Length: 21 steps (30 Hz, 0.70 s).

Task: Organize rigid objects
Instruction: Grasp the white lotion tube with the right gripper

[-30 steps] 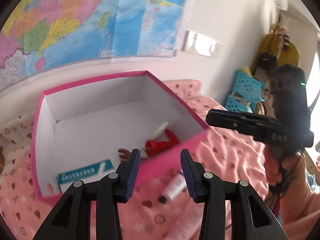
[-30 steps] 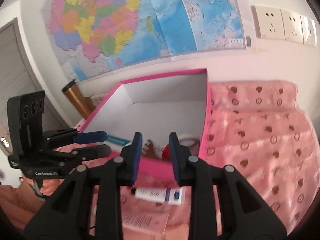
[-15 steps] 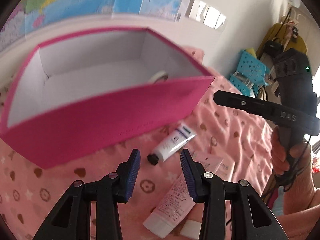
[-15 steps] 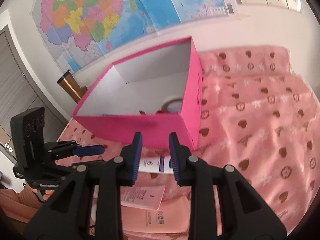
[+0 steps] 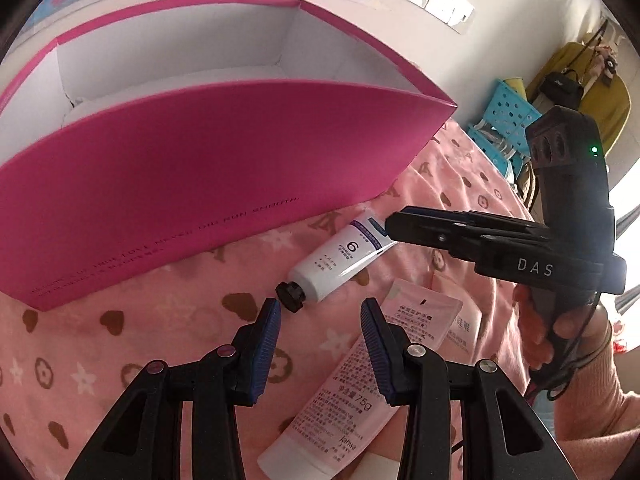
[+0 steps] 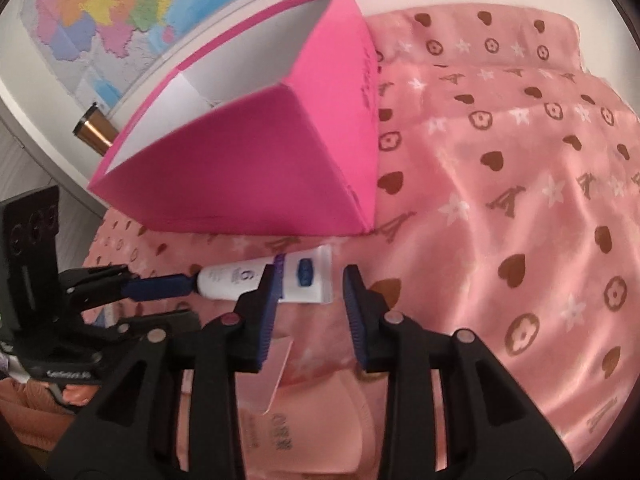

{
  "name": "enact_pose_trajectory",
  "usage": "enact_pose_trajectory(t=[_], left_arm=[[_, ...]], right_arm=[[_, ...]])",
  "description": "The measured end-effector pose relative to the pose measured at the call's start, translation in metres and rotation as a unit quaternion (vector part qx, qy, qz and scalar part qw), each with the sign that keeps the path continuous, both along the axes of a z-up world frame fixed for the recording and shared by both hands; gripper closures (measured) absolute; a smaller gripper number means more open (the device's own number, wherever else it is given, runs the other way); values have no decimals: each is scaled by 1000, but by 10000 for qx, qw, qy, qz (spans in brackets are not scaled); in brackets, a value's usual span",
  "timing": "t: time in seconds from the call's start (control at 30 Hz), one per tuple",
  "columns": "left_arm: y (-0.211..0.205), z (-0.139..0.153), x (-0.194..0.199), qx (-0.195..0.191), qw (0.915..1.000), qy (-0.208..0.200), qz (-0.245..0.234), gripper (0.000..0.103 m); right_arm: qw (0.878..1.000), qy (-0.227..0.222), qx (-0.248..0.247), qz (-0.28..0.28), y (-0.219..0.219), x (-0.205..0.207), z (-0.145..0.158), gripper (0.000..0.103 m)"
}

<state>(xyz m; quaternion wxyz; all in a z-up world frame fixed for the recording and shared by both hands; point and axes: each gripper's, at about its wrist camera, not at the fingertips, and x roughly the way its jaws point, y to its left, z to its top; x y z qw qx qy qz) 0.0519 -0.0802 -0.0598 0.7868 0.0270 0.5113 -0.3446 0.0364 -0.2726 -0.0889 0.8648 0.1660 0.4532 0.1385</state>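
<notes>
Grippers left (image 5: 320, 316) and right (image 6: 308, 280) both gaped, holding nothing, flanking the small white black-capped tube (image 5: 340, 260) beside the pink cardboard box (image 5: 192, 168).

Pink box (image 5: 200, 184) contents hidden; pink tube (image 5: 348, 400) end cut off.

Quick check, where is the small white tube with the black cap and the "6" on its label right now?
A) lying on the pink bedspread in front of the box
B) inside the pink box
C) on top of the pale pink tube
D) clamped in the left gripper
A: the small white tube lies flat on the pink bedspread just outside the pink box's front wall, with both grippers open around it.
</notes>
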Motion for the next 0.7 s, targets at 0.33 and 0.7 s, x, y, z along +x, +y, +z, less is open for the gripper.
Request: enact_pose_trajectory(t=[0.33,0.7], left_arm=[[-2,-6,6,-117,9997,204,97,65],[-11,-4,3,79,9999,-21,149,65]], right_arm=[[9998,-59,2,206,12,3,-5,58],[9996,-149,220,114,12,-7,-4,58]])
